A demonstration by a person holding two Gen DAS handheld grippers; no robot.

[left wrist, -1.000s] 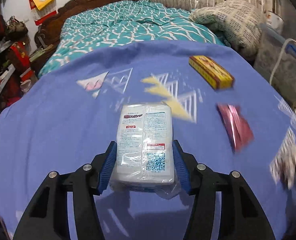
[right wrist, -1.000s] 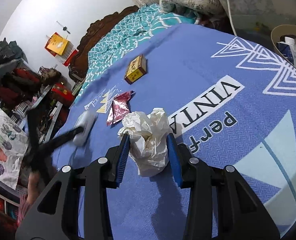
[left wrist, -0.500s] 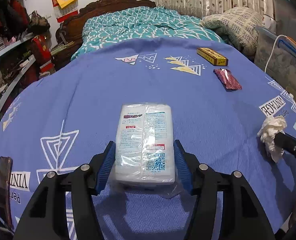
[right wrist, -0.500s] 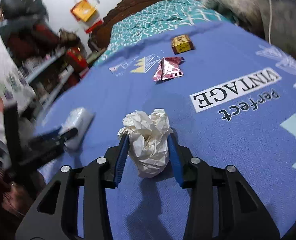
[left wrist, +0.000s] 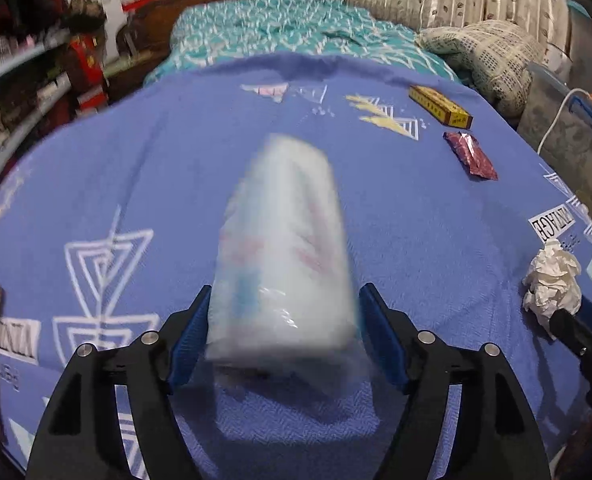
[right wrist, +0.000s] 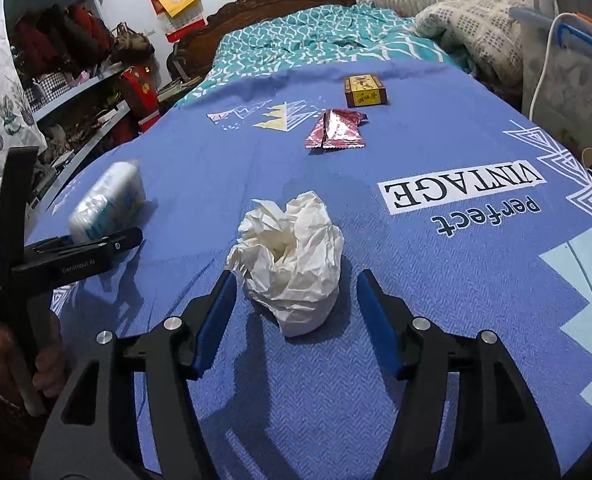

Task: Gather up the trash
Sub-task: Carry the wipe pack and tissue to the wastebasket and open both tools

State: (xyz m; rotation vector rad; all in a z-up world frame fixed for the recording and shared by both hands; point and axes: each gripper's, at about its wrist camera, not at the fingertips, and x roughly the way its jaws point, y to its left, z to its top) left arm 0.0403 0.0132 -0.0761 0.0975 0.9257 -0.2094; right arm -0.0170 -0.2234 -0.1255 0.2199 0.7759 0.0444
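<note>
A white tissue pack (left wrist: 282, 248) is blurred between the fingers of my left gripper (left wrist: 282, 332), whose jaws stand apart from its sides. It also shows in the right wrist view (right wrist: 108, 204). A crumpled white paper ball (right wrist: 292, 264) sits on the blue cloth (right wrist: 435, 320) between the fingers of my right gripper (right wrist: 296, 312), which is open and clear of it. The ball also shows in the left wrist view (left wrist: 553, 284). A red wrapper (right wrist: 335, 130) and a yellow box (right wrist: 365, 90) lie farther back.
The blue printed cloth covers a table in front of a bed with a teal cover (right wrist: 315, 40). Cluttered shelves (right wrist: 76, 80) stand at the left. A grey container with a white cable (left wrist: 567, 128) stands at the right edge.
Both grippers have opened. The tissue pack has left the left jaws' hold and is blurred in motion. The paper ball has dropped free of the right fingers onto the cloth.
</note>
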